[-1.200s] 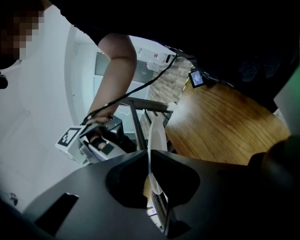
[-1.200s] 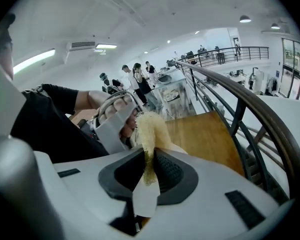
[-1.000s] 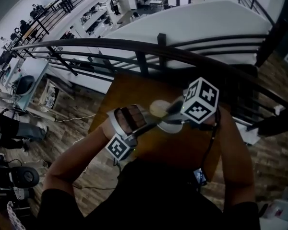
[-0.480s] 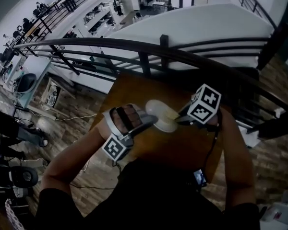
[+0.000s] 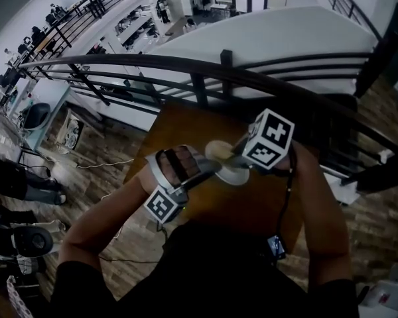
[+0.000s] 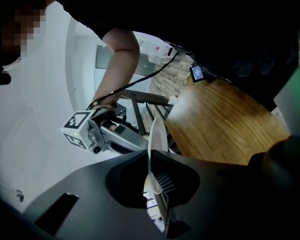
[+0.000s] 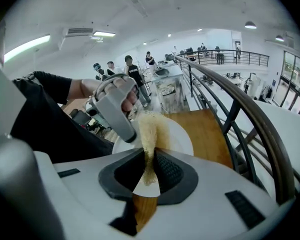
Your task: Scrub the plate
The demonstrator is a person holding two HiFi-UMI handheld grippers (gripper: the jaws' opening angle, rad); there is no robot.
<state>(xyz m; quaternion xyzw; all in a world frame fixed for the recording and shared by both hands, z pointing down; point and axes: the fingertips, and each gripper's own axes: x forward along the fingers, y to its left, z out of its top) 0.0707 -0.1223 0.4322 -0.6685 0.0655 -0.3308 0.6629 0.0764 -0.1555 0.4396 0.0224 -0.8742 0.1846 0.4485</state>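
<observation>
A white plate hangs tilted over the wooden table. My left gripper is shut on its near rim. In the left gripper view the plate stands edge-on between the jaws of the left gripper. My right gripper is shut on a yellow sponge that lies against the plate's upper face. In the right gripper view the sponge runs up from the right gripper onto the plate, next to the left gripper's fingers.
A dark curved railing runs just beyond the table's far edge, with a drop to an office floor behind it. Bare wooden tabletop lies under the plate. Several people stand far off.
The right gripper with the sponge drew off to the right, baring the plate, then swung back left over the plate's face. The left gripper and the plate stayed put.
</observation>
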